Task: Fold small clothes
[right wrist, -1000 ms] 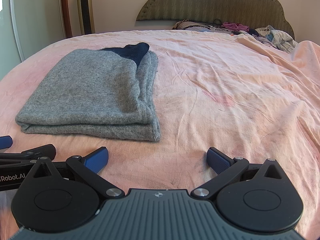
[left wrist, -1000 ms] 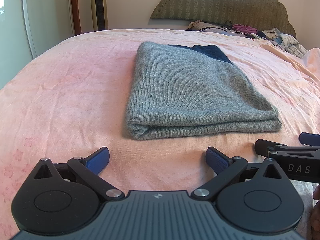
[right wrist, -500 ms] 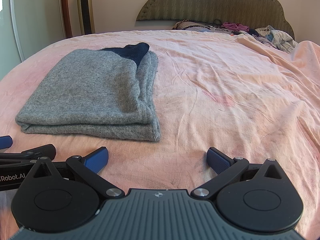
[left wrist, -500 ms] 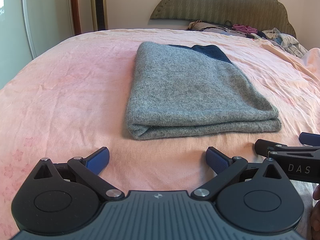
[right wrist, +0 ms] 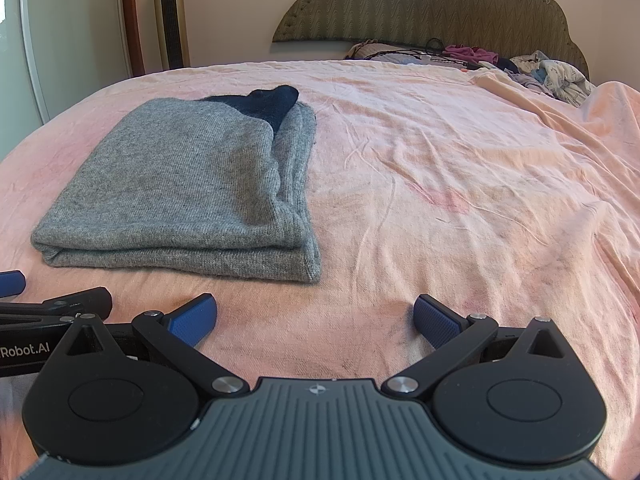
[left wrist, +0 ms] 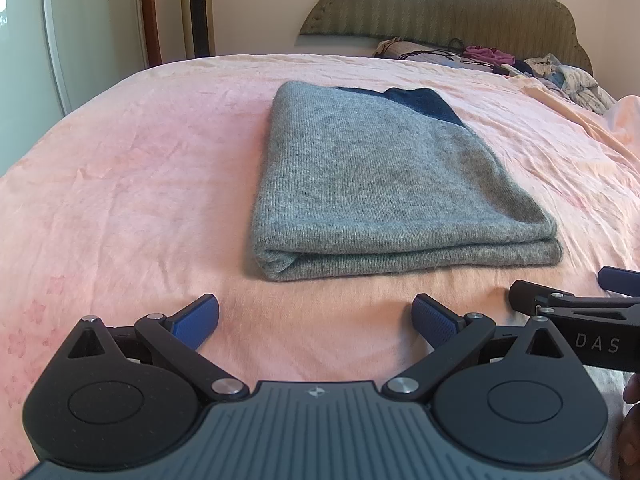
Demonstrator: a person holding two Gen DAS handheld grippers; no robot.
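A grey knit sweater (left wrist: 384,184) with a dark blue part at its far end lies folded into a flat rectangle on the pink bed sheet (left wrist: 132,200). My left gripper (left wrist: 316,318) is open, just in front of the sweater's near fold, with nothing between its blue pads. In the right wrist view the same sweater (right wrist: 188,192) lies to the left. My right gripper (right wrist: 316,318) is open over bare sheet, to the right of the sweater's near corner. Each gripper shows at the edge of the other's view.
A padded headboard (right wrist: 432,4) stands at the far end, with a pile of loose clothes (right wrist: 536,68) below it at the back right. A tall tower fan (left wrist: 196,8) and a white door stand beyond the bed's left side. Rumpled sheet (right wrist: 480,184) spreads right.
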